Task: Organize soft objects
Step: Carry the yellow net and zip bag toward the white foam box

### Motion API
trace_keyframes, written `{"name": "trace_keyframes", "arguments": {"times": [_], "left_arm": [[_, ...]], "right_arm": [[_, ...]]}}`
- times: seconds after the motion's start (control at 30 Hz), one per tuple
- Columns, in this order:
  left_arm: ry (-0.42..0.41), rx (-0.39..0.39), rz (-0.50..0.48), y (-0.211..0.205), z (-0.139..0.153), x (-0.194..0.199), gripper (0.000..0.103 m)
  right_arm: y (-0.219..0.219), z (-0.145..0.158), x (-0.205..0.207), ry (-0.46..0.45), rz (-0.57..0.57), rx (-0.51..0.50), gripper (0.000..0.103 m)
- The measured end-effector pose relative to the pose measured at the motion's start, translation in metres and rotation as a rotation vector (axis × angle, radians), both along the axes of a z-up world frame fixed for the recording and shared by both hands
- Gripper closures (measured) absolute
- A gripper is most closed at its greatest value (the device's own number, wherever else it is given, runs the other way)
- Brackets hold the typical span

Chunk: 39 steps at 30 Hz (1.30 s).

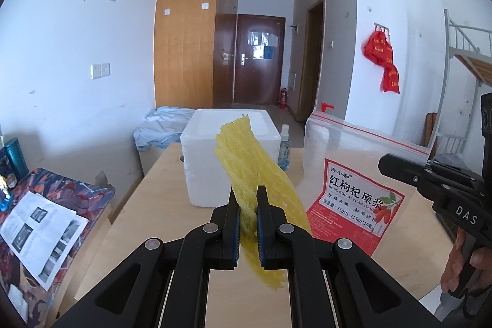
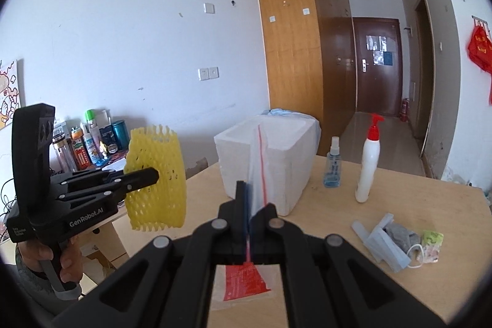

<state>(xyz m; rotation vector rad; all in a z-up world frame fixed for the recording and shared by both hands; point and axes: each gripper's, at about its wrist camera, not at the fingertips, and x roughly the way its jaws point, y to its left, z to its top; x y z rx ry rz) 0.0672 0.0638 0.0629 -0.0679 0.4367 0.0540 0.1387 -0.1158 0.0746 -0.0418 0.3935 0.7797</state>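
At the centre of the left wrist view, the left gripper [image 1: 248, 215] pinched a yellow foam net [image 1: 252, 171], held in the air above the wooden worktop [image 1: 172, 205]. At right, the right gripper [image 1: 399, 171] clamped the edge of a clear zip bag [image 1: 353, 143] with a red label. A white foam box [image 1: 215, 149] stood behind the net, upper centre.

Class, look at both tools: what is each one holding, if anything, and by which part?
Left tool grips the yellow foam net near one end. Right tool pinches the zip bag at its red-striped top edge.
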Motion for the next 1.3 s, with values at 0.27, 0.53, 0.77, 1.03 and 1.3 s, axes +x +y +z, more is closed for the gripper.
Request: {"name": "trace_keyframes", "arguments": {"times": [0.27, 0.53, 0.77, 1.03, 1.3], "left_arm": [[-0.013, 0.0, 0.008, 0.001, 0.005, 0.001, 0.094], [-0.032, 0.01, 0.006, 0.006, 0.015, 0.01, 0.094], [-0.048, 0.019, 0.012, 0.016, 0.028, 0.025, 0.094], [-0.067, 0.037, 0.01, 0.026, 0.041, 0.048, 0.094], [-0.066, 0.052, -0.007, 0.031, 0.043, 0.086, 0.094]], "right_arm": [[0.006, 0.008, 0.001, -0.013, 0.009, -0.001, 0.101], [0.015, 0.02, 0.005, -0.04, 0.01, -0.002, 0.101], [0.022, 0.04, 0.013, -0.077, -0.004, 0.008, 0.101], [0.03, 0.059, 0.029, -0.117, -0.029, 0.017, 0.101], [0.039, 0.074, 0.054, -0.146, -0.057, 0.02, 0.101]]}}
